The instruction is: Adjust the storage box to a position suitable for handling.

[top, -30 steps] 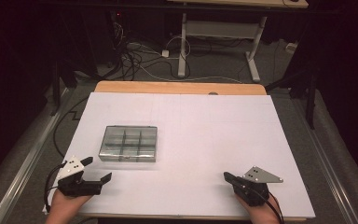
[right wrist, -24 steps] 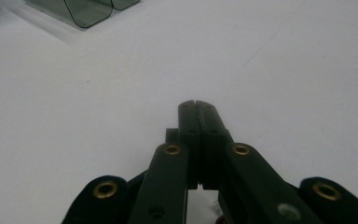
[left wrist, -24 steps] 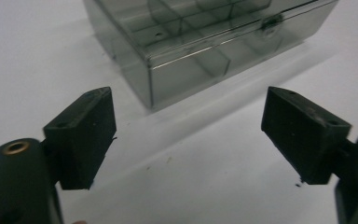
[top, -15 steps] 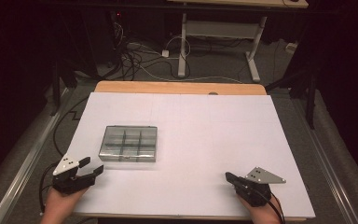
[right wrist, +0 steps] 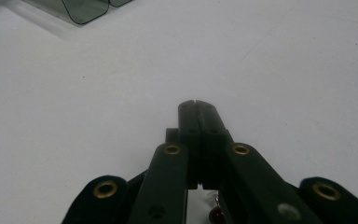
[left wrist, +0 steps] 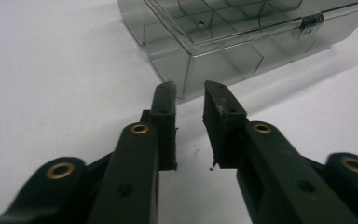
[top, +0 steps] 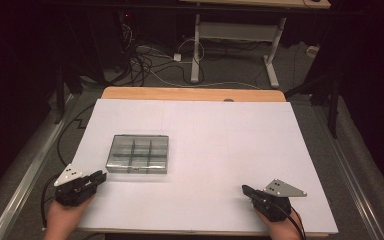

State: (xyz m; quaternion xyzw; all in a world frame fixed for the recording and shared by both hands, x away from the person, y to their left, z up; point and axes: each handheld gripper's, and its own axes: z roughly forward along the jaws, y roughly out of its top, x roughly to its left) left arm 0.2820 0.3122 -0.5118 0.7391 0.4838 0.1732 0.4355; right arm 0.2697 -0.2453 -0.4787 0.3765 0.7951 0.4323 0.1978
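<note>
clear box (left wrist: 242, 35) | just ahead of left gripper (left wrist: 189, 93) | jaws closing, nothing between

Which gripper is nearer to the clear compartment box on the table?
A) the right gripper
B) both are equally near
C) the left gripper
C: the left gripper points at a corner of the clear compartment box, while the right gripper rests far across the table.

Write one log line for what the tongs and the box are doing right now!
left tongs: closing, narrow gap, empty, near box corner | right tongs: shut, empty, resting on table | box: lid closed, untouched
</note>
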